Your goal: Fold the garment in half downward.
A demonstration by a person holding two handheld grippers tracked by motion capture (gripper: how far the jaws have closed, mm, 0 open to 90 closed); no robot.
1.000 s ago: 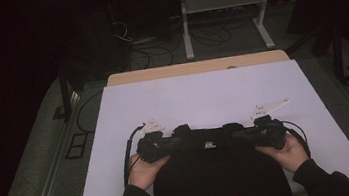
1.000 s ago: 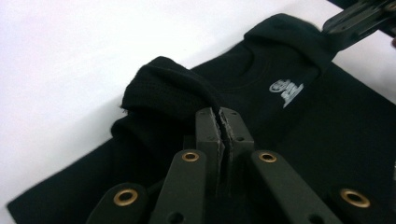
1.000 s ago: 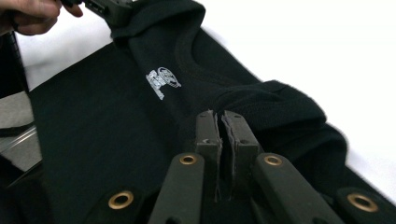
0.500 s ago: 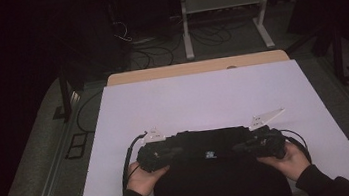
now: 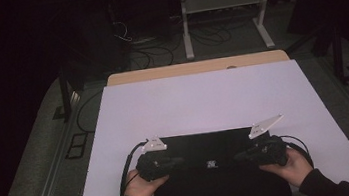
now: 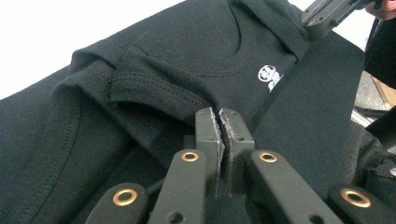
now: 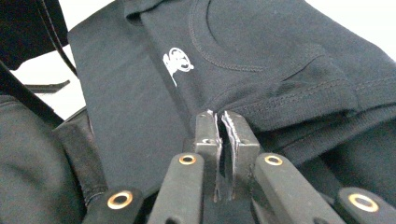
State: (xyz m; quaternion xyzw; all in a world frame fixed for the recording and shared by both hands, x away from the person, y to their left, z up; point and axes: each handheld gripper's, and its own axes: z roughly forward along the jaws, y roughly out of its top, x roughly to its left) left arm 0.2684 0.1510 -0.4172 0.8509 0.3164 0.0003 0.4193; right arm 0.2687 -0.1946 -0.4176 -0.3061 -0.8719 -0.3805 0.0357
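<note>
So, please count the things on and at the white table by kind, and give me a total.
Black T-shirt: 1
White table top: 1
Hand-held grippers: 2, the left gripper and the right gripper, each with jaws shut on the T-shirt
Total: 4
</note>
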